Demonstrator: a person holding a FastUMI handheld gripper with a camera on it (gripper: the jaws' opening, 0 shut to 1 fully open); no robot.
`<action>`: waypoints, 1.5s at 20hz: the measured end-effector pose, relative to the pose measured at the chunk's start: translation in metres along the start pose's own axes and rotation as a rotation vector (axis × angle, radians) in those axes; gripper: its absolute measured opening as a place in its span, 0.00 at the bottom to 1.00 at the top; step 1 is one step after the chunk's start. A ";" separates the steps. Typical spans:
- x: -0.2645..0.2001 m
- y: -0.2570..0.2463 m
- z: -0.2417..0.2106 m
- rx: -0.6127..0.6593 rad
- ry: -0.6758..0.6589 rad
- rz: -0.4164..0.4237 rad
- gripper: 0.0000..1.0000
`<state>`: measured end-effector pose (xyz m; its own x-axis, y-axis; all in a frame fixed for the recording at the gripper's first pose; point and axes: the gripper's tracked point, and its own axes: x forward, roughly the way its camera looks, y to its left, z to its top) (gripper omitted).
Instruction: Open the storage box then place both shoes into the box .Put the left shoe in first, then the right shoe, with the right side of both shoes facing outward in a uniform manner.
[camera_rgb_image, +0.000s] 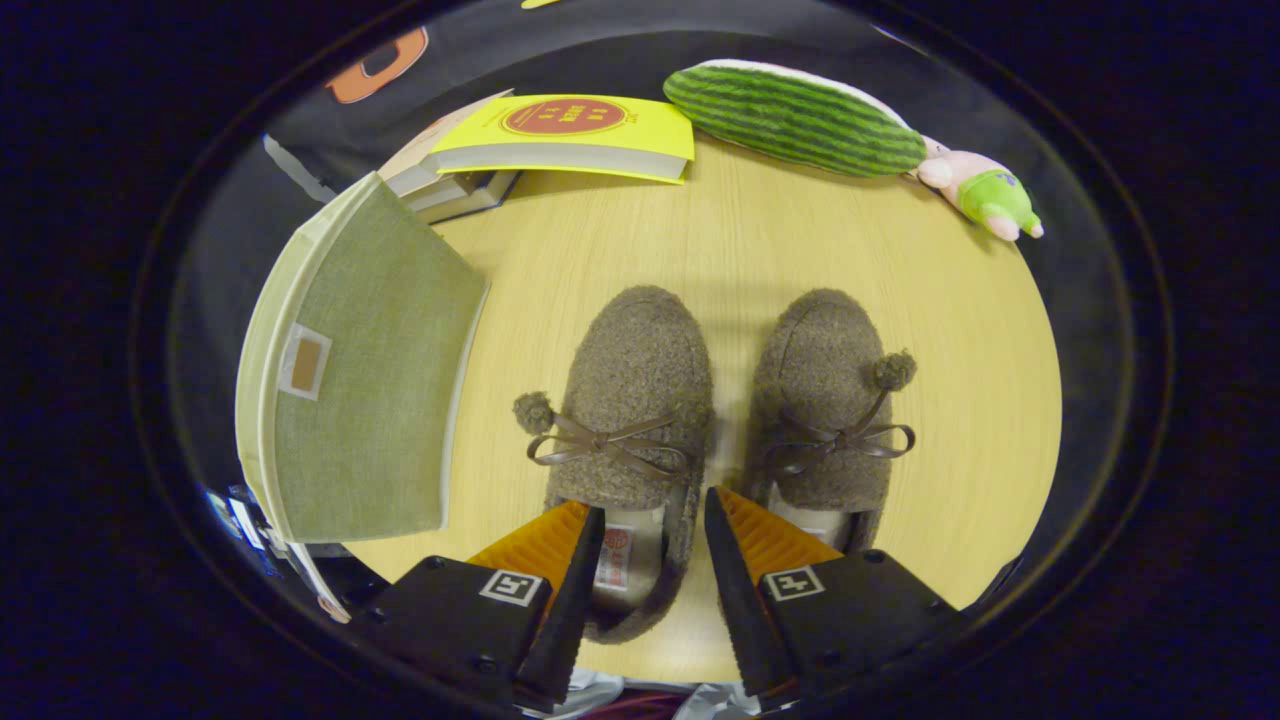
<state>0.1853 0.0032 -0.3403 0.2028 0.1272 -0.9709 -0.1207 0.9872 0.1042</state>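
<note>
The fingers (645, 560) sit nearest, spread wide and holding nothing, hovering over the heel opening of the left shoe (630, 420). Its heel rim shows in the gap between them, and I cannot tell whether either finger touches it.

The two shoes lie side by side on the tabletop (740, 250), toes pointing to 12 o'clock; the right shoe (825, 400) is just beside the left one, at about 1 o'clock from the fingers. The box (365, 370), a fabric-covered one, stands at 10 o'clock, close to the left shoe but apart from it. From here its lid looks closed, though the seam is hard to read.

The task starts with opening the box, so that seems the step in hand. To do it well, swing the fingers toward 10 o'clock, find the lid's edge, and pinch it there, not the soft wall. Lift the lid fully clear so it does not flop back. Then the left shoe should go in first, gripped at the heel rim, keeping its right side facing outward.

At 12 o'clock lie some books (560, 140); a striped green plush (790, 115) and a small toy (985, 195) lie toward 1 o'clock, well out of the way.
</note>
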 end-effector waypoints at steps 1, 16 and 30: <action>0.004 -0.004 0.002 0.007 -0.004 -0.025 0.59; -0.043 0.012 0.015 0.131 -0.015 0.068 0.07; -0.166 0.131 0.059 0.105 -0.173 0.239 0.06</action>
<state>0.1929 0.1174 -0.1524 0.3438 0.3627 -0.8662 -0.0859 0.9307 0.3556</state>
